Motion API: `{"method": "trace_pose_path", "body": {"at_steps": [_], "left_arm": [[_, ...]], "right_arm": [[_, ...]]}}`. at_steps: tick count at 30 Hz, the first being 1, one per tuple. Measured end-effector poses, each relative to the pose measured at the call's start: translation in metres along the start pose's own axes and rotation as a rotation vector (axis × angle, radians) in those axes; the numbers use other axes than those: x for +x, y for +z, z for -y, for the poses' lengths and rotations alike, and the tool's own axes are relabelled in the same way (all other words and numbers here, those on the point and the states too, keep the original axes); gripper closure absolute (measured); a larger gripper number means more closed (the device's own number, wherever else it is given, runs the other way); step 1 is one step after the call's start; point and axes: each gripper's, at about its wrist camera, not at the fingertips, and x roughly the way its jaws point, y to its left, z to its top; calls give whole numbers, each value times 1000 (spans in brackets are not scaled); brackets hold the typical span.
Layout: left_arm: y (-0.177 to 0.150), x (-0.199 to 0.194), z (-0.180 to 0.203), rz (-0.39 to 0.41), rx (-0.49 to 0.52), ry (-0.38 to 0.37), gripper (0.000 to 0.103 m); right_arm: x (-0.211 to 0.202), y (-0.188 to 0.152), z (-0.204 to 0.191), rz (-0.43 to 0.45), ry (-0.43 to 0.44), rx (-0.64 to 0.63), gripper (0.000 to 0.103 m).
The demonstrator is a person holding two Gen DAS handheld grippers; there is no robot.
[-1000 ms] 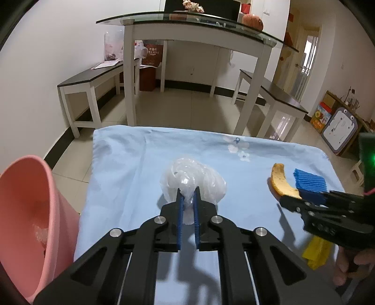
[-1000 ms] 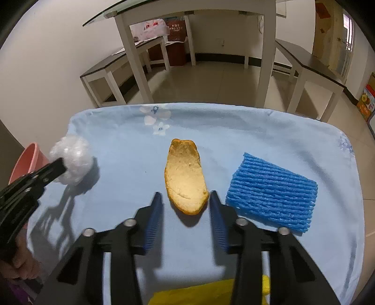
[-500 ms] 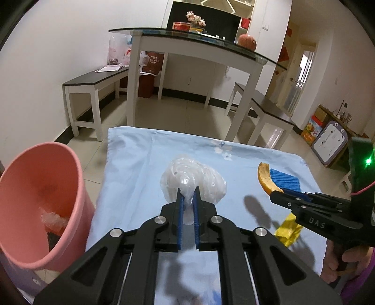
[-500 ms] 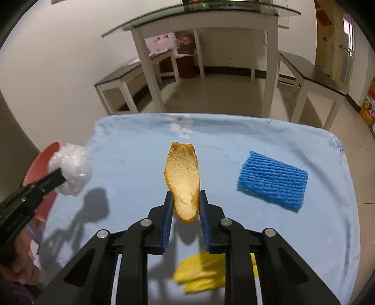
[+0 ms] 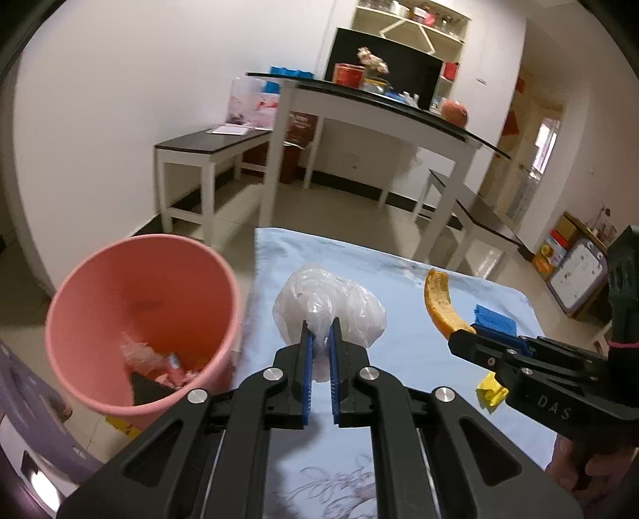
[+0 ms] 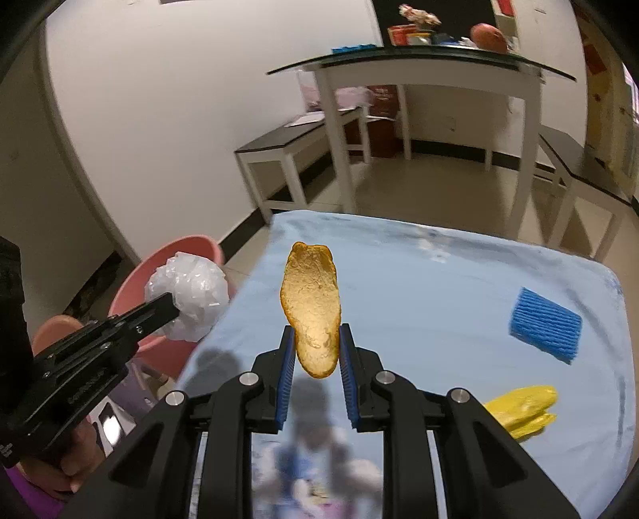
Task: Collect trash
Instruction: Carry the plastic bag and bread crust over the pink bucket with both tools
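A glass-topped dining table with white legs stands on the pale tiled floor beyond the near surface. On its top sit a red tin, a small bunch of dried flowers and a round reddish fruit. Two dark-topped white benches flank it: one against the white wall, carrying some papers, the other on the opposite side. A black screen and open shelves rise behind the table. Colourful boxes and a white toy board stand by the far right wall.
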Motion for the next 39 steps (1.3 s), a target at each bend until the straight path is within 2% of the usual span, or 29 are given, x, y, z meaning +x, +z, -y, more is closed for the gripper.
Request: {"method": "trace_pose_path", "body": {"at_steps": [9, 15, 30, 39], "left_arm": [[-3, -27, -26, 48, -31, 78, 96], [-6, -36, -35, 63, -41, 112, 96], [-3, -35, -67, 76, -96, 180, 96], [-1, -29, -99, 67, -145, 235, 96]], "right_arm": [[0, 3, -46, 6, 45, -58, 82], [4, 5, -62, 9, 65, -100, 82], [30, 21, -106, 2, 113, -175, 82], [60, 26, -125, -35, 157, -188, 82]]}}
